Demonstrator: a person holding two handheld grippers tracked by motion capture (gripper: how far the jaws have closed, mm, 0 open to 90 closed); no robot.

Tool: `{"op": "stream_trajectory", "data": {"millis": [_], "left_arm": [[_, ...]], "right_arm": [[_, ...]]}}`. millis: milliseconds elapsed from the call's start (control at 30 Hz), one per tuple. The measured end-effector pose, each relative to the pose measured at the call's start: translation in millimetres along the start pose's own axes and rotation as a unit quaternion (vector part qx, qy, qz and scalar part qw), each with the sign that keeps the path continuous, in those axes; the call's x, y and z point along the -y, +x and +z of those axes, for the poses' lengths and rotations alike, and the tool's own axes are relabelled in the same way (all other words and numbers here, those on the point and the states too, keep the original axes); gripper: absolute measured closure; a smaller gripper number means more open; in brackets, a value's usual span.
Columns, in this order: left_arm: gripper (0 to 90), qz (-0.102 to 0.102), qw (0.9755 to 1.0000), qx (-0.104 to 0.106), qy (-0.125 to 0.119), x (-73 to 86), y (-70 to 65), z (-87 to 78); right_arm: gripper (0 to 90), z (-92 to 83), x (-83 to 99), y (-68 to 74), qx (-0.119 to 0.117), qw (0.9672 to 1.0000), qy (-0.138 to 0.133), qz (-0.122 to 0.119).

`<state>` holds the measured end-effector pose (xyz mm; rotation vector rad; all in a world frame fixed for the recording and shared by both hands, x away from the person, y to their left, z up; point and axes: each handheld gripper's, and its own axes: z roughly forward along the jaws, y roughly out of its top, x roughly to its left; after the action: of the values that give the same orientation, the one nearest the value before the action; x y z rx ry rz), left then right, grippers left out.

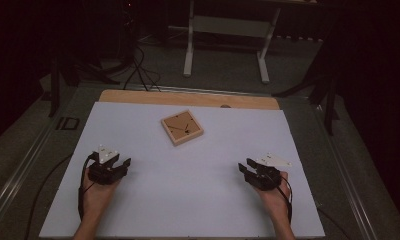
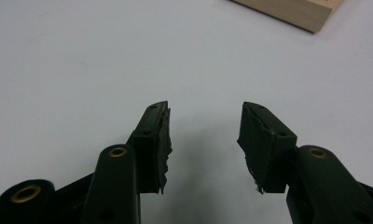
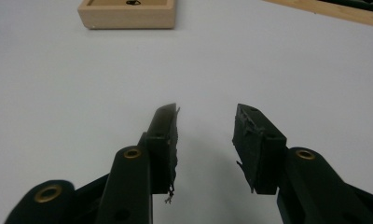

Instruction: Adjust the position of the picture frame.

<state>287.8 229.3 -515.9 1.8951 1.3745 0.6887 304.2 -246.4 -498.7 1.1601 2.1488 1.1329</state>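
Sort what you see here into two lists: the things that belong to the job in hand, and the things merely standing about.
Belonging to the job:
- wooden square tray, lying apart from both grippers
- left gripper, jaws open, nothing between them
- right gripper, jaws open, nothing between them
- white table sheet

Standing about:
- white stand on the floor behind
- black cables on the floor

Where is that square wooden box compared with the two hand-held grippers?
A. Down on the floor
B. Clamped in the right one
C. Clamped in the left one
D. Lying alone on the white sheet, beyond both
D: the wooden box lies untouched on the white sheet, beyond the left hand-held gripper and the right hand-held gripper, whose jaws stand apart with nothing between them.
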Motion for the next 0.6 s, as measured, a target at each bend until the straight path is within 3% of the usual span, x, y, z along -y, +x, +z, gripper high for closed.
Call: {"op": "stream_trajectory", "data": {"millis": [367, 600], "left_arm": [[52.7, 0.003, 1.0000, -0.002, -0.001, 0.1, -0.5, -0.6], [52.8, -0.005, 1.0000, -0.003, -0.004, 0.6, 2.1, -1.4]], "right_arm": [[62.5, 4.1, -13.5, 16.4, -0.022, 0.9995, 0.007, -0.023], [63.8, 10.2, -27.5, 27.2, -0.038, 0.9987, 0.006, -0.033]]}}
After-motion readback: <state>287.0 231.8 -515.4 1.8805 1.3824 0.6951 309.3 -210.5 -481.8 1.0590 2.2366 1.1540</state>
